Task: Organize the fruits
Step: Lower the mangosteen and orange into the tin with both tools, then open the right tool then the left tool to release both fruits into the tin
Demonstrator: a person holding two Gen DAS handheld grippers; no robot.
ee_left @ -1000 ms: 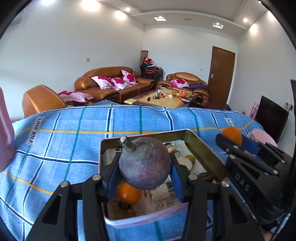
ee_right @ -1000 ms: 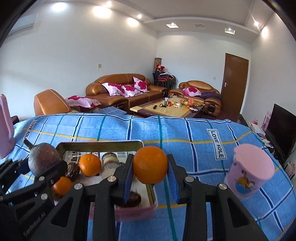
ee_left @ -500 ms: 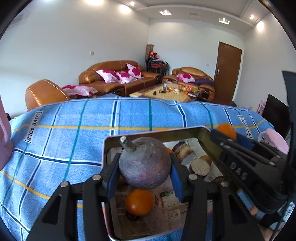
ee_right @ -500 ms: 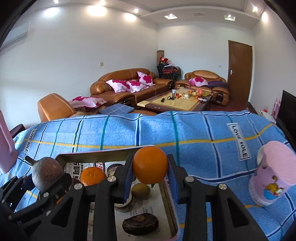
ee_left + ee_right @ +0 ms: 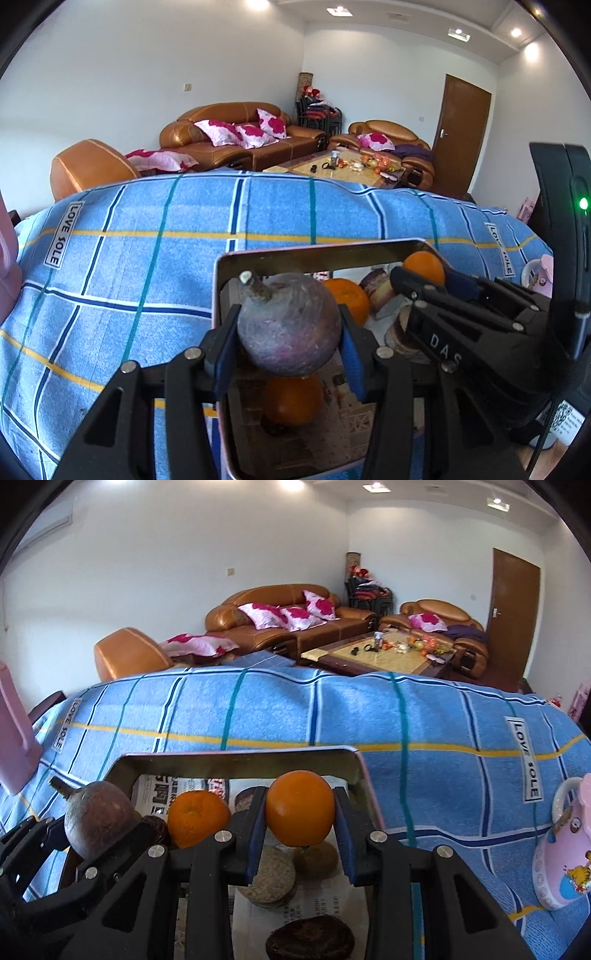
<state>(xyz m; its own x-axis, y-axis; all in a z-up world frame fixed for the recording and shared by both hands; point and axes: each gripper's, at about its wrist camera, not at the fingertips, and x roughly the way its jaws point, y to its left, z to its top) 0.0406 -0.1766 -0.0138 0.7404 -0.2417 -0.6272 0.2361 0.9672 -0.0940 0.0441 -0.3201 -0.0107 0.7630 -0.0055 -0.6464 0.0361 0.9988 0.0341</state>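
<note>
My left gripper (image 5: 288,328) is shut on a round purple-grey fruit with a stub stalk (image 5: 288,323), held over the near left part of a metal tin (image 5: 314,254) lined with newspaper. My right gripper (image 5: 300,814) is shut on an orange (image 5: 300,808) above the same tin (image 5: 236,758). Inside the tin lie two loose oranges (image 5: 291,400) (image 5: 197,823), a small brown fruit (image 5: 316,858), flat brown round pieces (image 5: 271,878) and a dark lump (image 5: 310,939). From the right wrist view the left gripper's purple fruit (image 5: 98,821) shows at the left.
The tin rests on a blue checked cloth (image 5: 147,266) over a table. A pink cartoon cup (image 5: 567,853) stands on the cloth to the right of the tin. A pink object (image 5: 14,731) sits at the far left edge. Sofas and a coffee table lie beyond.
Both grippers have moved forward and down over the tin, each keeping its fruit. More of the tin's inside shows beneath them now.
</note>
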